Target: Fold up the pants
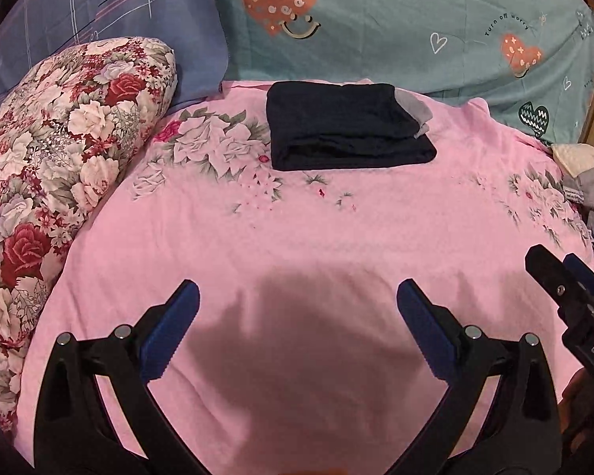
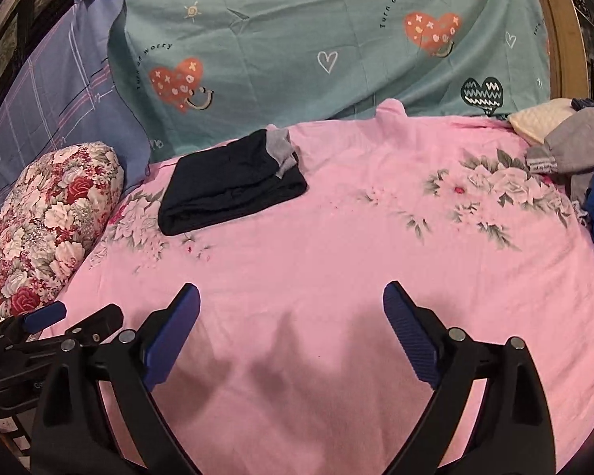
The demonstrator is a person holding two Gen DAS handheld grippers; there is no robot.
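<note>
Folded dark pants lying far left on pink bed cover, near floral pillow; grey waistband showing at right end. Soft, light, limp; likely to sag and unfold if lifted by one corner, so best taken at thick folded edge. Left gripper fingers apart, empty. Right gripper fingers wide apart, empty. No containers seen

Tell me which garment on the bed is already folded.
The black pants by the floral pillow: a neat folded stack. The grey garment at the right edge lies crumpled.
</note>
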